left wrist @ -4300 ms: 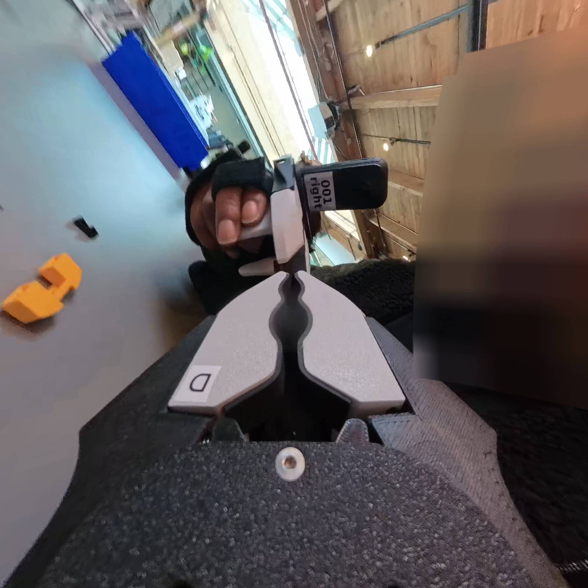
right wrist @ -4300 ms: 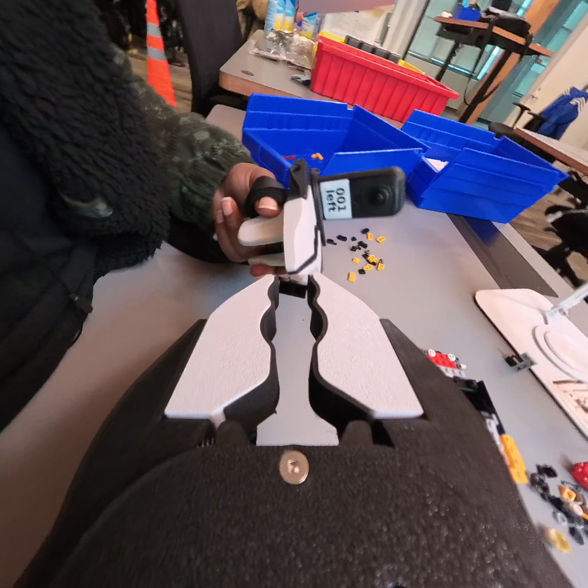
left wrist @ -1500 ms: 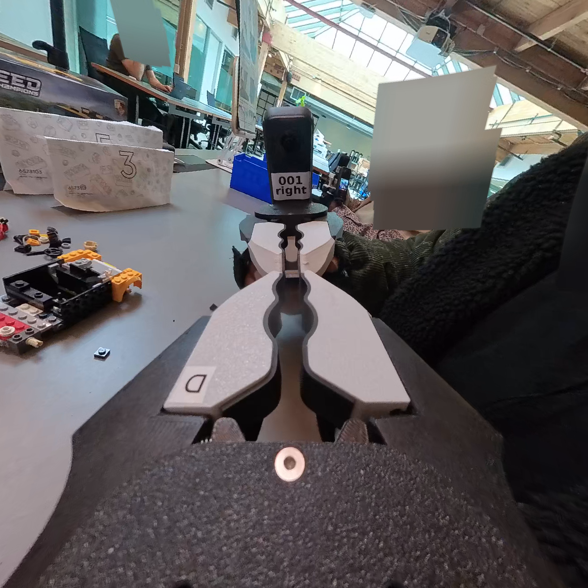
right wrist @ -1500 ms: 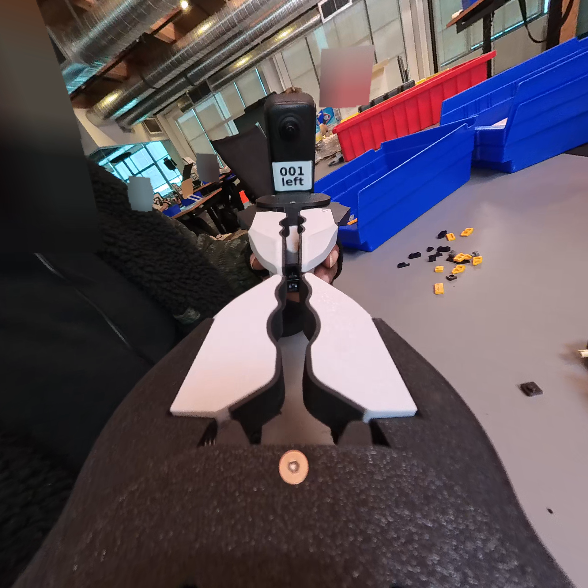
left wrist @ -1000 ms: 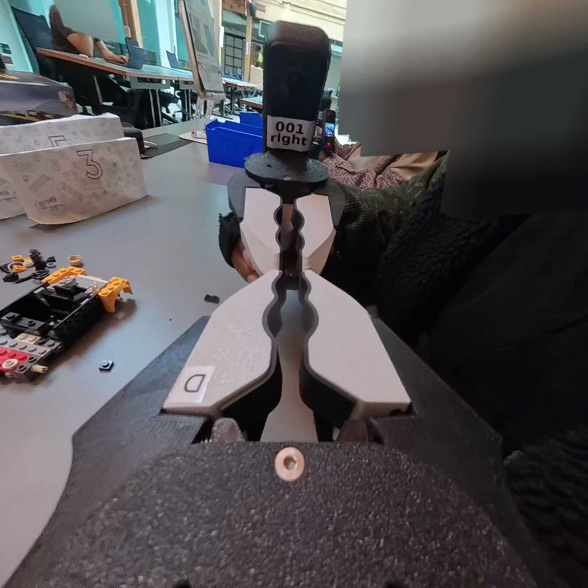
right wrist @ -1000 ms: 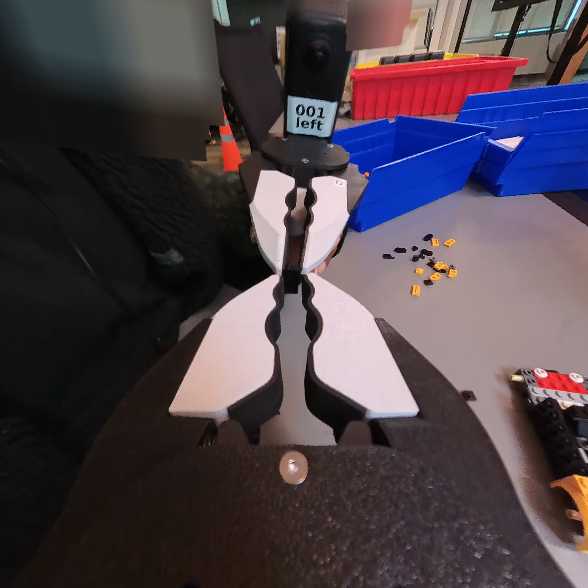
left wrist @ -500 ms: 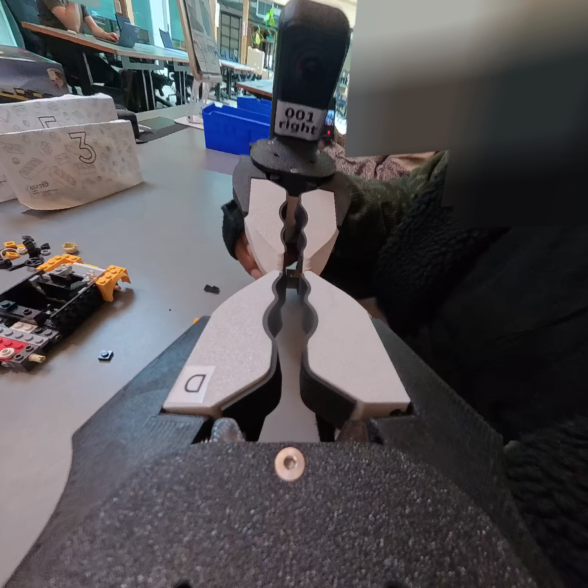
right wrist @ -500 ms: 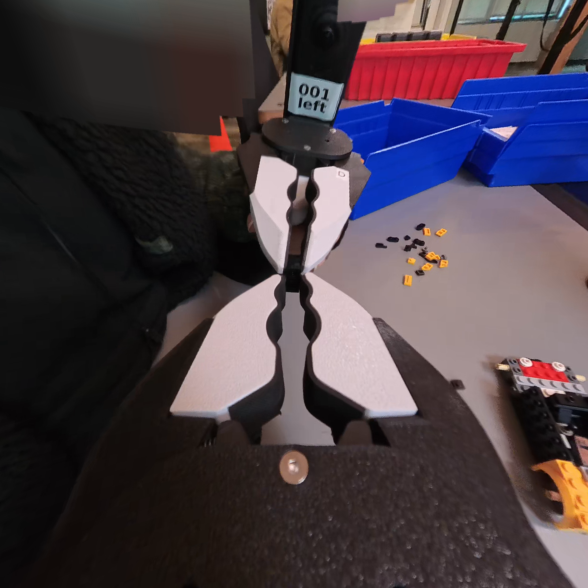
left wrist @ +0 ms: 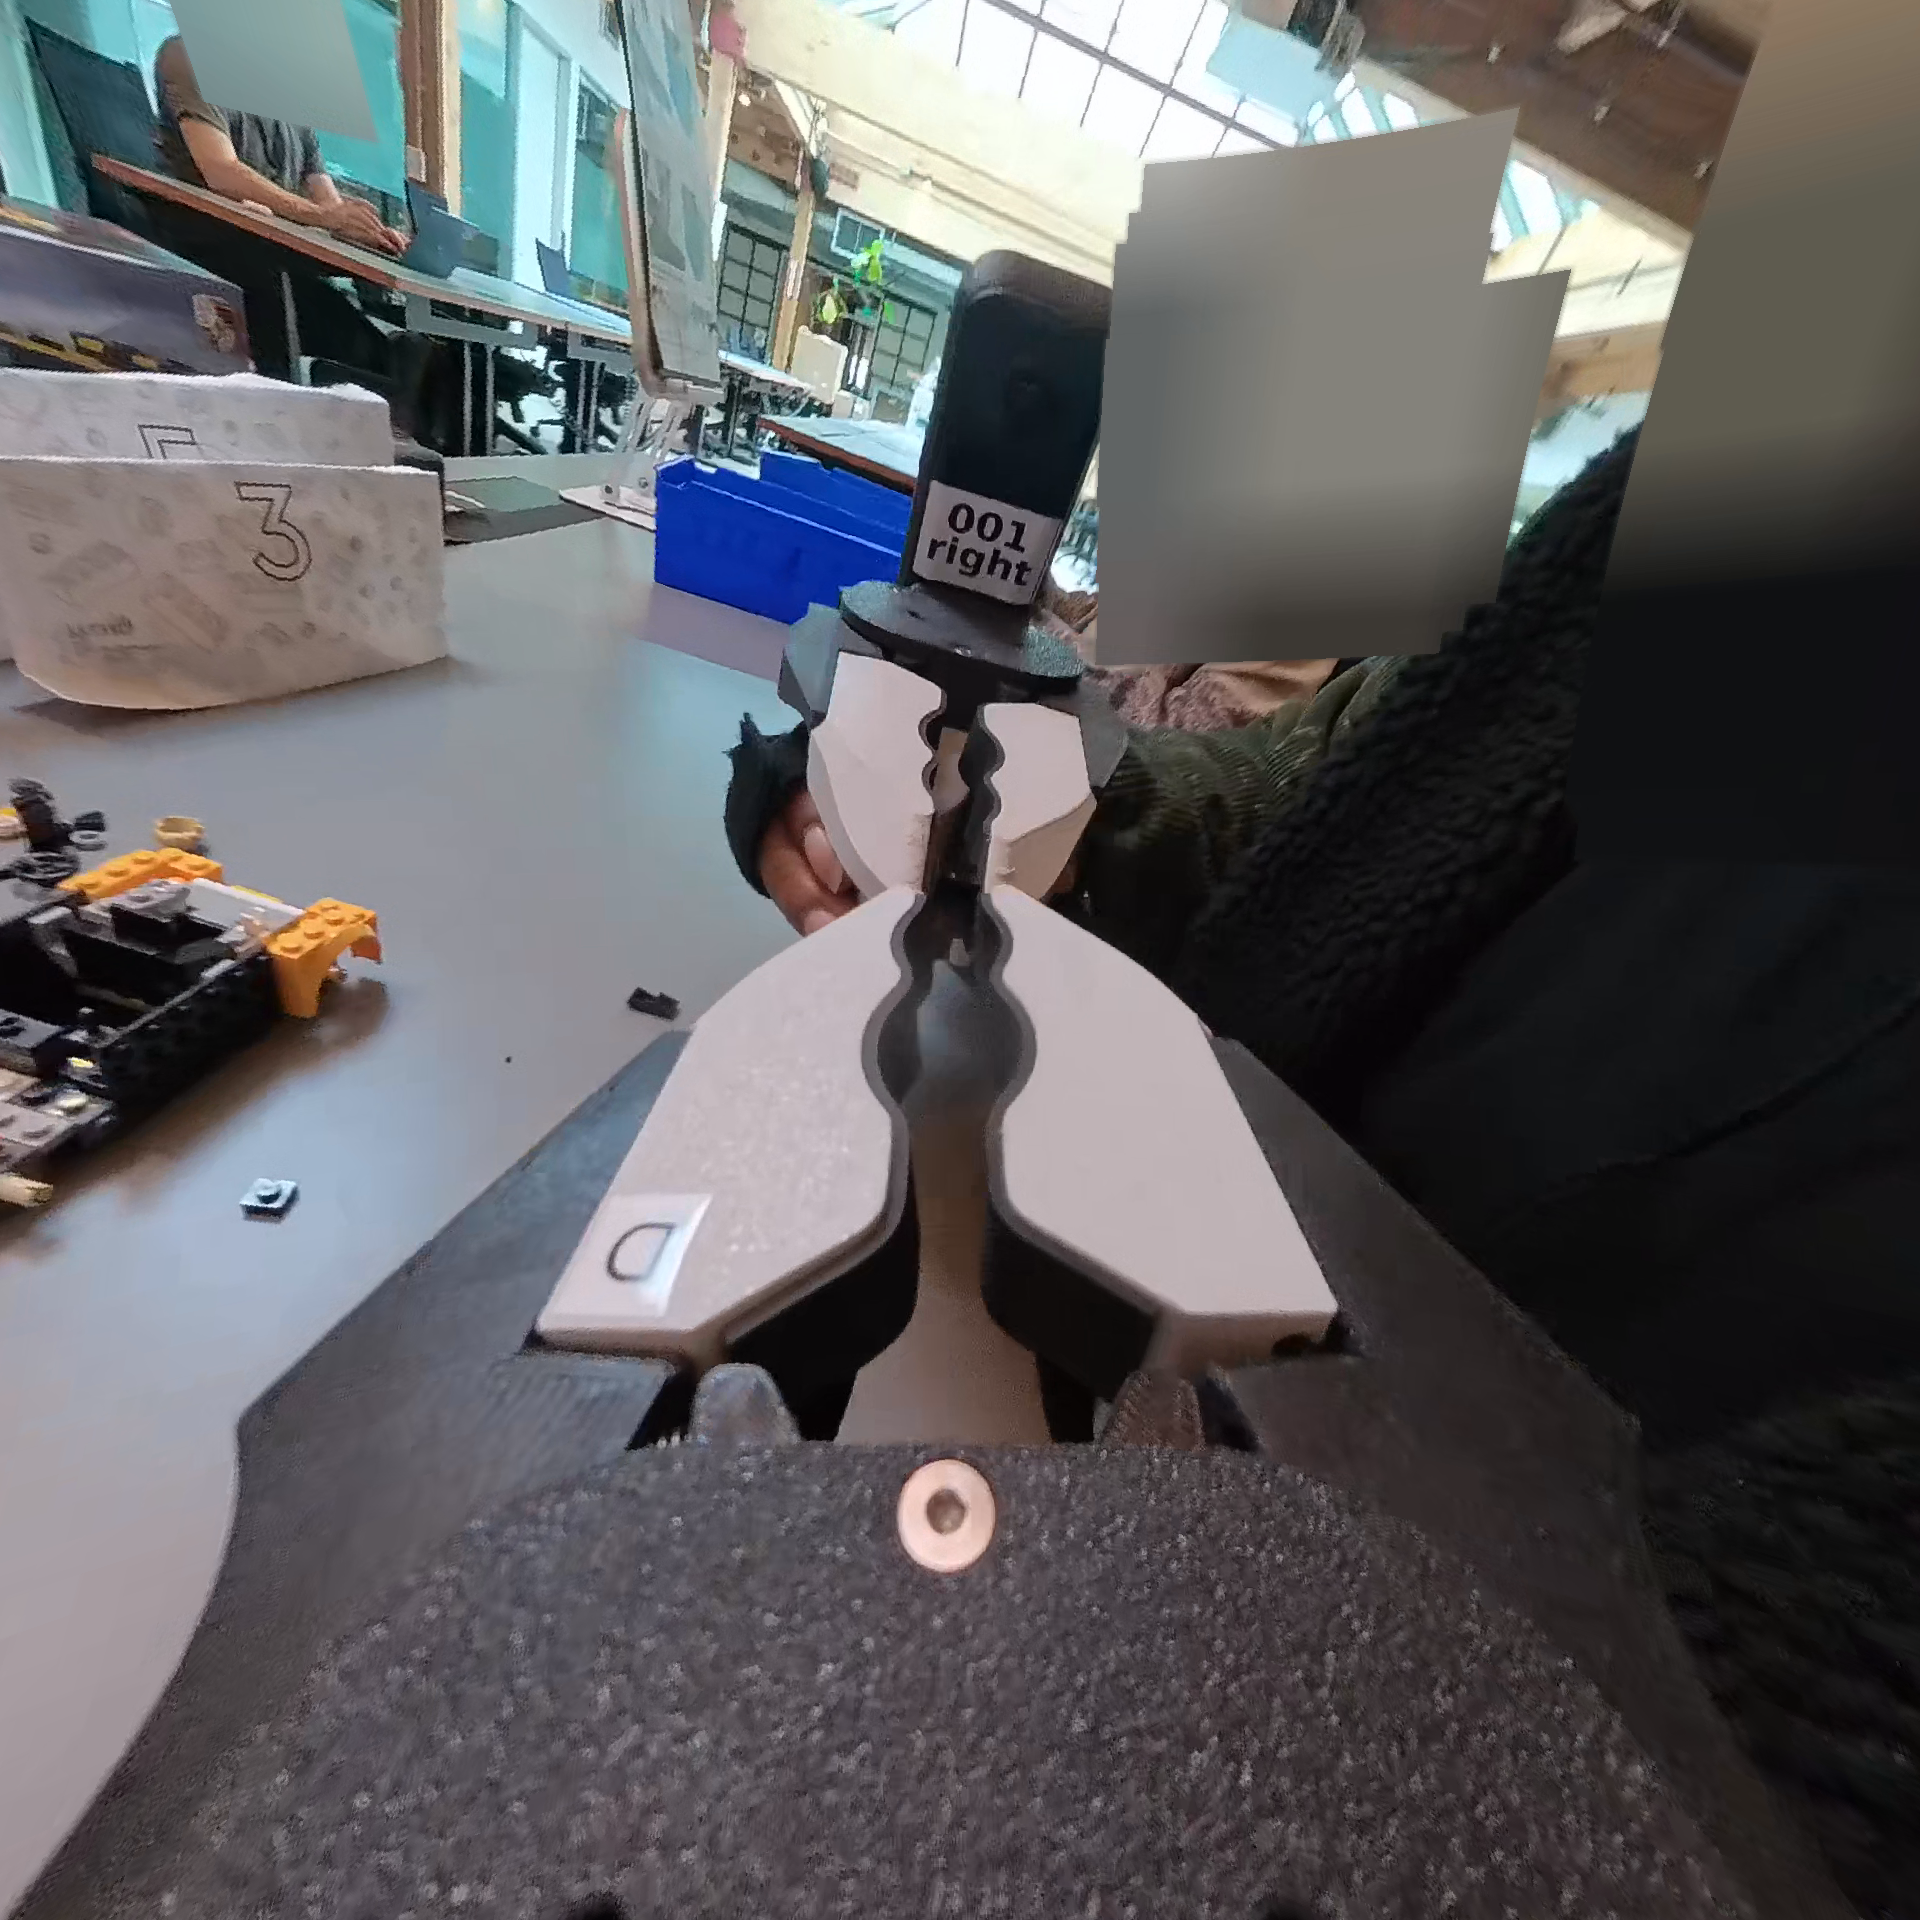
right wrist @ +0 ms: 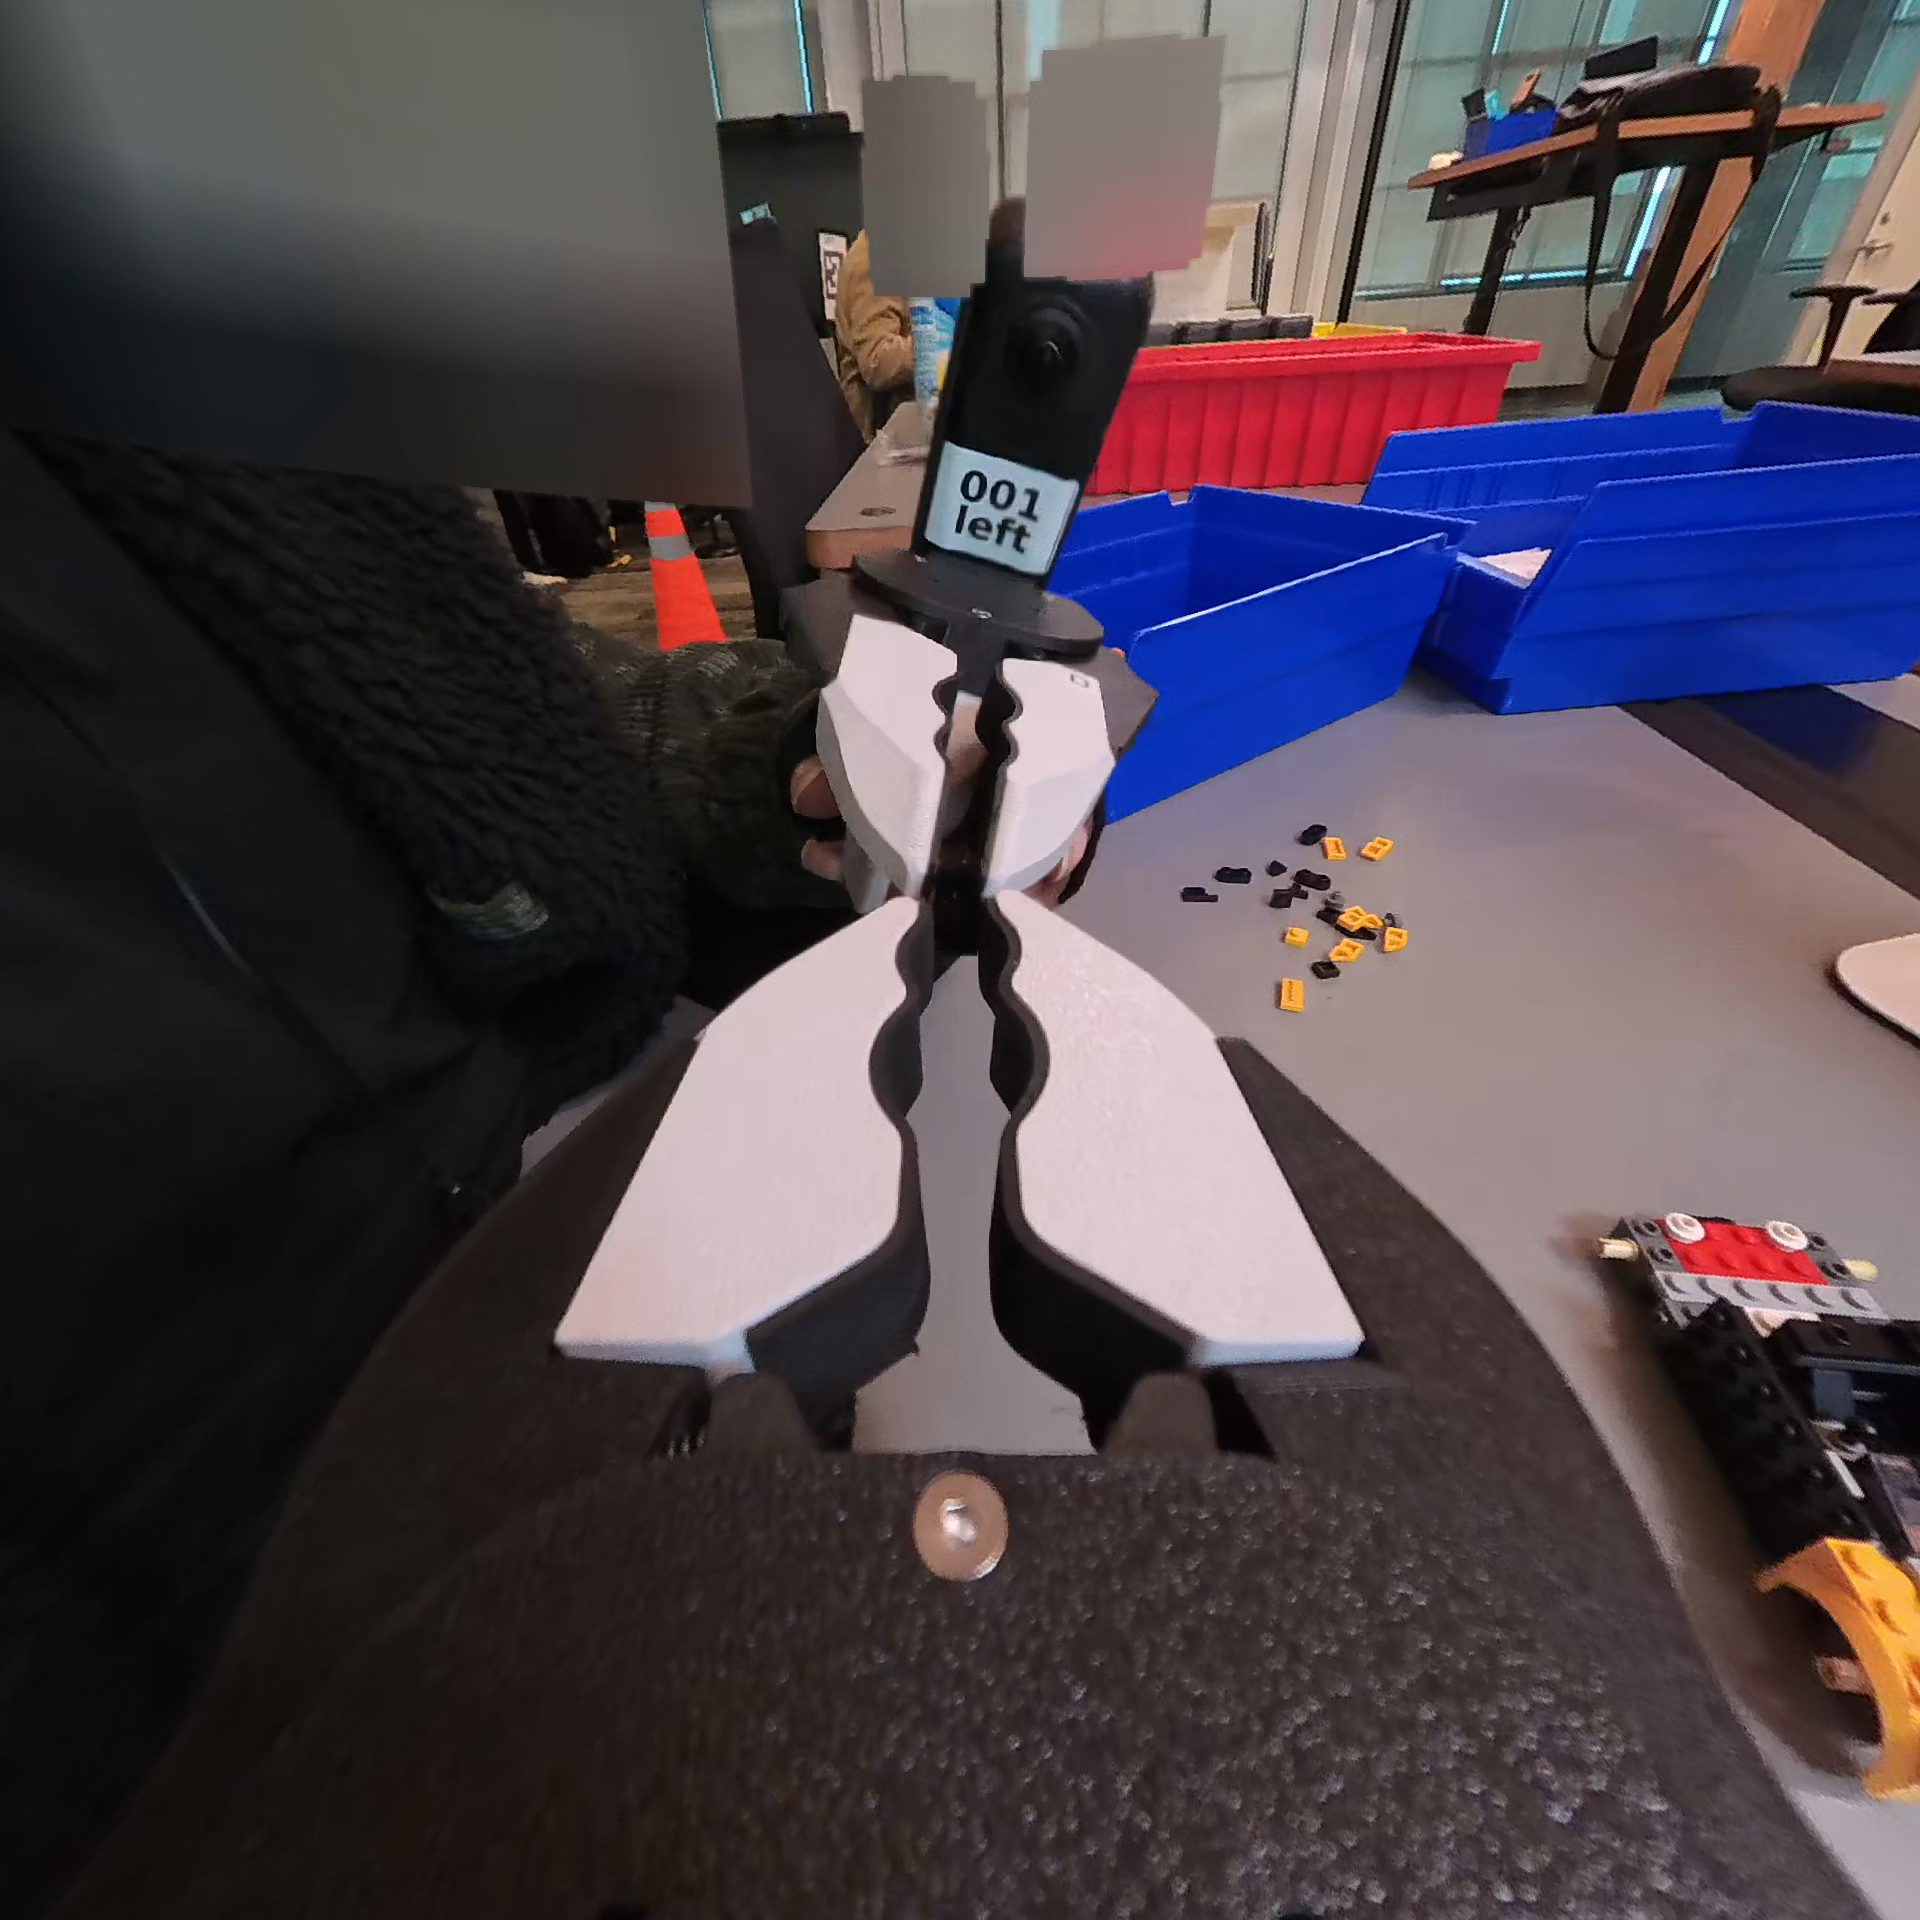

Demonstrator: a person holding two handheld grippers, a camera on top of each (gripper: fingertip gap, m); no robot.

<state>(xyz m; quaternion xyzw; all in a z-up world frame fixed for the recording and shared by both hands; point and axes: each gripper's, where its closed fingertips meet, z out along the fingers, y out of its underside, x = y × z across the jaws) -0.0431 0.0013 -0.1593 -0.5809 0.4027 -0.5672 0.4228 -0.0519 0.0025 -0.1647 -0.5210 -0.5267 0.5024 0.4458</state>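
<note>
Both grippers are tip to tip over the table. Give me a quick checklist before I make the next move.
1. Left gripper closed on the small black plastic part: ok, fingers nearly together around it.
2. Right gripper closed on the same dark spot: ok.
3. Grippers aligned tip to tip: ok.
4. One part or two being joined: cannot tell, too small and dark.
5. Black-and-orange brick-built chassis on the grey table, clear of both grippers: ok.
6. Scattered small black and orange pieces clear of the tips: ok.
</note>
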